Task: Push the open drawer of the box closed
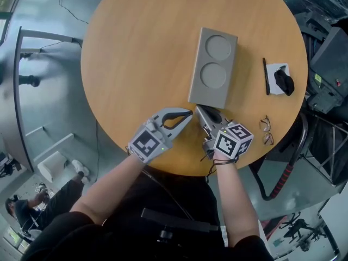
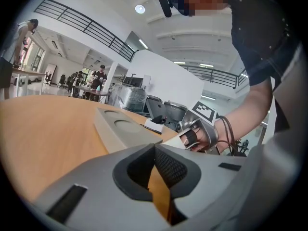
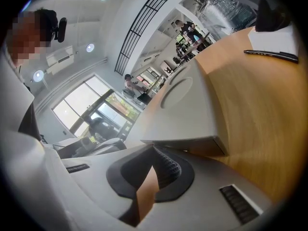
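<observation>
Nearest, the left claw (image 1: 187, 113) and the right claw (image 1: 199, 109) are held over the near edge of the table (image 1: 136, 64), each pressed together on nothing. Just beyond them the grey box (image 1: 213, 68) is set, with a pen (image 1: 266, 76) to its right.

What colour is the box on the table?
Plain grey: the box shows best in the head view.
</observation>
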